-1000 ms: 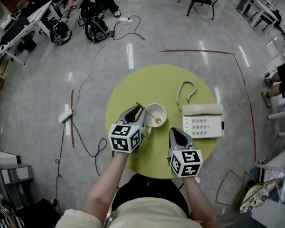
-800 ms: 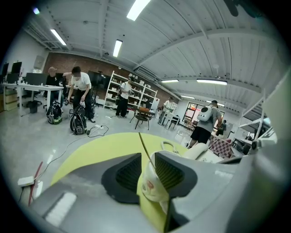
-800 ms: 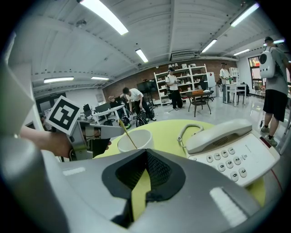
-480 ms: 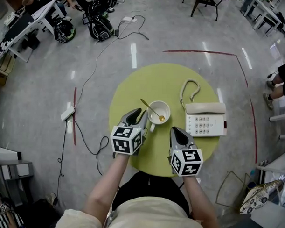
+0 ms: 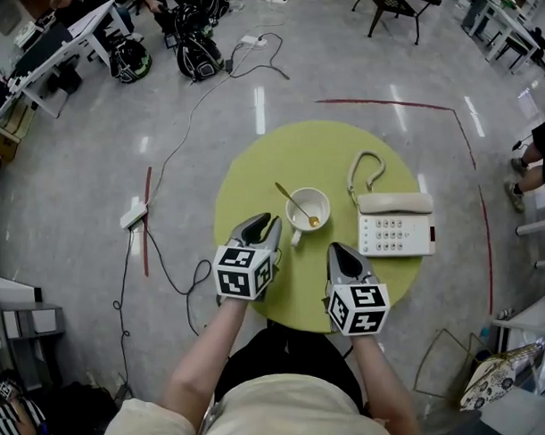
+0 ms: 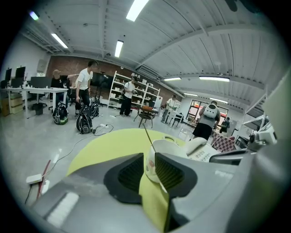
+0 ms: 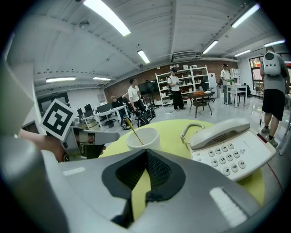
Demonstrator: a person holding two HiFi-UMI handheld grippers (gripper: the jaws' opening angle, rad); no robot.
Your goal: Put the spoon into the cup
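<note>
Left fingers (image 5: 252, 229) near cup (image 5: 319, 203), spoon (image 5: 291, 199) inside.

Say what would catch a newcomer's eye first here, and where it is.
The round yellow-green table stands out against the grey floor. At its centre stands a white cup with a spoon leaning in it, a telephone to its right. The left gripper and right gripper are held over its near edge.
</note>
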